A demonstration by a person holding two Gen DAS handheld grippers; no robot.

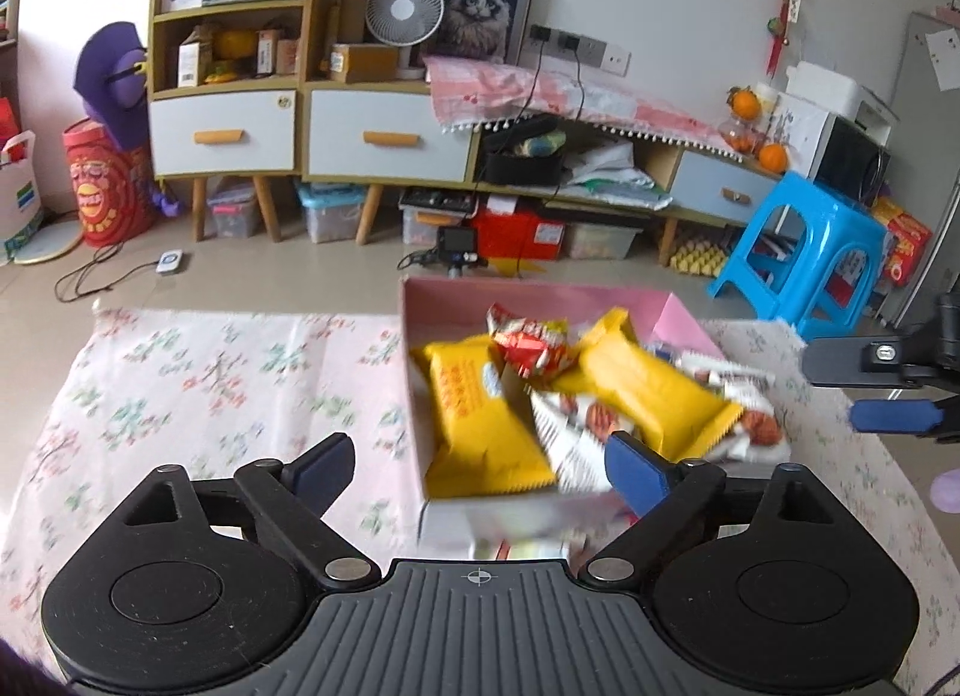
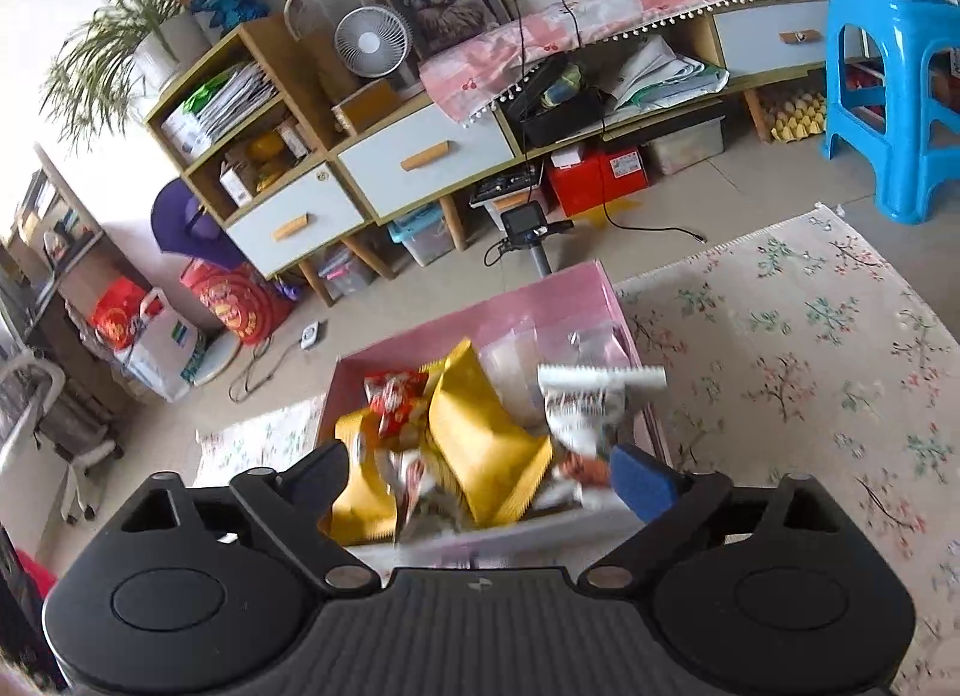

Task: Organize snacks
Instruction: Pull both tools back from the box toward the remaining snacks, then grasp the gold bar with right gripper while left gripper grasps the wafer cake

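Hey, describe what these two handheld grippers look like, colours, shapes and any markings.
Both match: the left gripper and right gripper have matte black bodies with a ribbed grey centre plate bearing a small crosshair mark, round black discs either side, silver pivot pins, and blue pads on the jaws. No cables or sleeves show.

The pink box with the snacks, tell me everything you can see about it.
The pink box is an open, lidless rectangular box, apparently cardboard, with pink inner walls and a paler near wall. It sits flat on the floral cloth. Inside lie loosely piled snack packets: two yellow packets, a red and white packet and white packets, overlapping and leaning on each other. Neither gripper touches it; both are open and empty.
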